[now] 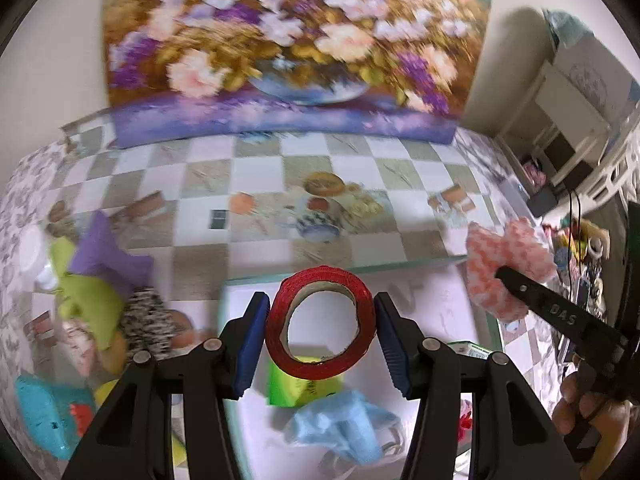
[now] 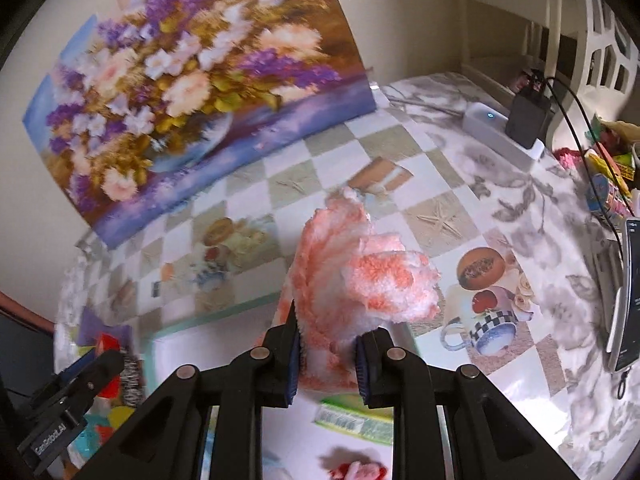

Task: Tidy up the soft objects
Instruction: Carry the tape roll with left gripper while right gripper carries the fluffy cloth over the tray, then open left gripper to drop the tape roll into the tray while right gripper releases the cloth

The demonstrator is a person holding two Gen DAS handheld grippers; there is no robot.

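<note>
Right gripper [image 2: 328, 354] clenched on a fluffy pink-and-white cloth [image 2: 352, 276], bunched and plush, standing up from the pads toward 12 o'clock over the checkered tablecloth [image 2: 384, 152]. Left gripper [image 1: 320, 328] clamped on a red tape roll [image 1: 320, 322], blue pads pressing its sides at 9 and 3 o'clock, with the same cloth [image 1: 500, 264] seen out at 2 o'clock. Below, at 6 o'clock, a white tray [image 1: 432, 300] holding a crumpled light-blue fabric [image 1: 344, 424] and a green packet [image 1: 296, 388].
</note>
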